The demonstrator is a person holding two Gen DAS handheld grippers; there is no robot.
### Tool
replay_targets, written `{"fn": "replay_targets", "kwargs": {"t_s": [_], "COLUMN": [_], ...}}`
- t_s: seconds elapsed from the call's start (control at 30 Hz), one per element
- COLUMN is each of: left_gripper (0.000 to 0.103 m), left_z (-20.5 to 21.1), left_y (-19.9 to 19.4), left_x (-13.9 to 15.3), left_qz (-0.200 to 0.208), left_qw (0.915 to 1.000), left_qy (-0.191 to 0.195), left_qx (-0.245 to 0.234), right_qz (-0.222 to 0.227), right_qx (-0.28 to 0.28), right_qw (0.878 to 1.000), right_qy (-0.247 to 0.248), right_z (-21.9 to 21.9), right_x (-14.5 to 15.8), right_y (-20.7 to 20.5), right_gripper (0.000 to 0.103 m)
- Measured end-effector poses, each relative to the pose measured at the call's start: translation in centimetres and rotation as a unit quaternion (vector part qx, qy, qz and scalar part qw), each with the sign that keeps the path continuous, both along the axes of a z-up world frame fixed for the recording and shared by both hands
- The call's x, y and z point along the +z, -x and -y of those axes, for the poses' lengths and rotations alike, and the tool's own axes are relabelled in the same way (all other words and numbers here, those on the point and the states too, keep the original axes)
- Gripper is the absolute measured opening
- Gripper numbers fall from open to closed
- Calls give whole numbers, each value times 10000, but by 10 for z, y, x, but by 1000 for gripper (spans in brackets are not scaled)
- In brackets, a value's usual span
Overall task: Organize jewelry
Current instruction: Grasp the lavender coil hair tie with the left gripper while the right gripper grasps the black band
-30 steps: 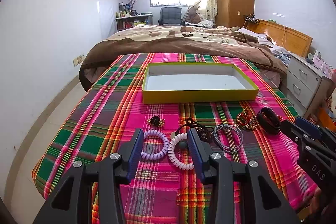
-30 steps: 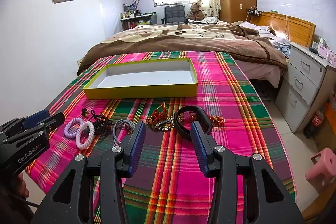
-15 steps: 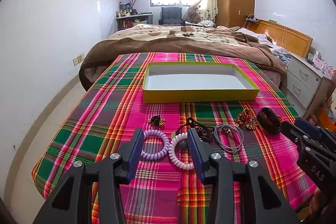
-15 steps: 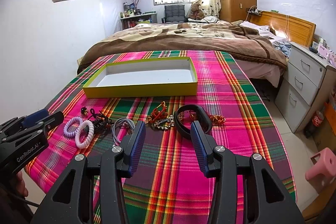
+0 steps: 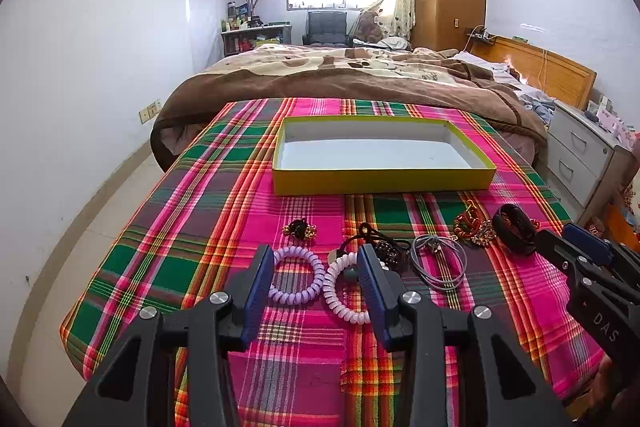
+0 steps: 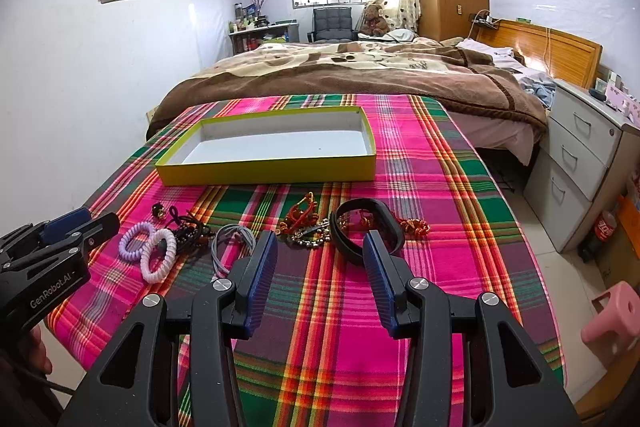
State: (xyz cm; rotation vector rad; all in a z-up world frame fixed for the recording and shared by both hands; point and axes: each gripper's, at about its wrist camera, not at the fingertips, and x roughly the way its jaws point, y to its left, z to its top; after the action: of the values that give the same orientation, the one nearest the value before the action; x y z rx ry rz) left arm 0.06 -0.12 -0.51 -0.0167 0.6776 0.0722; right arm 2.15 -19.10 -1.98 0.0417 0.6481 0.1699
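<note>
An empty yellow box point(image 5: 382, 180) point(image 6: 264, 173) with a white inside sits on the plaid cloth. In front of it lies a row of jewelry: a purple coil band point(image 5: 296, 277) point(image 6: 135, 242), a pale pink coil band point(image 5: 340, 297) point(image 6: 158, 255), a grey cord loop point(image 5: 440, 261) point(image 6: 230, 241), a black band point(image 5: 516, 227) point(image 6: 366, 231), and red and gold chains point(image 5: 470, 223) point(image 6: 304, 217). My left gripper point(image 5: 316, 269) is open just before the two coil bands. My right gripper point(image 6: 320, 247) is open just before the black band.
A small black and gold piece point(image 5: 299, 228) and dark beads point(image 5: 384, 249) lie in the row. A bed with a brown blanket point(image 5: 360, 75) stands behind the table. White drawers point(image 6: 576, 155) and a pink stool point(image 6: 612, 315) stand to the right.
</note>
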Motion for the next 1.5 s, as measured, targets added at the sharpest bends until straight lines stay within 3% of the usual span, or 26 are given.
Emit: {"fn": "replay_targets", "kwargs": {"t_s": [0.23, 0.5, 0.77, 0.8, 0.9, 1.23, 1.33, 1.5], "left_gripper": [43, 43, 43, 43, 43, 43, 43, 43], "left_z": [-7, -31, -50, -52, -57, -69, -71, -63], "left_y": [-8, -25, -34, -35, -38, -47, -53, -57], "left_x": [-4, -14, -30, -32, -35, -45, -49, -50], "left_qz": [-120, -409, -690, -717, -788, -980, -1081, -1139], "left_qw": [9999, 9974, 9933, 9929, 9917, 9894, 9895, 9914], "left_qy": [54, 511, 853, 885, 949, 1032, 905, 515], "left_qx": [-77, -293, -362, -338, -355, -304, -305, -387], "right_qz": [-20, -226, -582, -613, -745, -1143, -1154, -1162], "right_qx": [21, -281, 88, 118, 211, 193, 235, 180], "right_qw": [10000, 9994, 9982, 9980, 9970, 9933, 9930, 9930], "right_qy": [-33, 13, 66, 50, 28, -28, 82, 61], "right_z": [10, 46, 51, 51, 49, 50, 46, 48], "right_x": [-3, -13, -30, -32, -36, -42, -42, -42], "right_y": [-6, -27, -54, -56, -63, -80, -81, -81], "right_gripper": [45, 45, 45, 45, 29, 29, 19, 16]}}
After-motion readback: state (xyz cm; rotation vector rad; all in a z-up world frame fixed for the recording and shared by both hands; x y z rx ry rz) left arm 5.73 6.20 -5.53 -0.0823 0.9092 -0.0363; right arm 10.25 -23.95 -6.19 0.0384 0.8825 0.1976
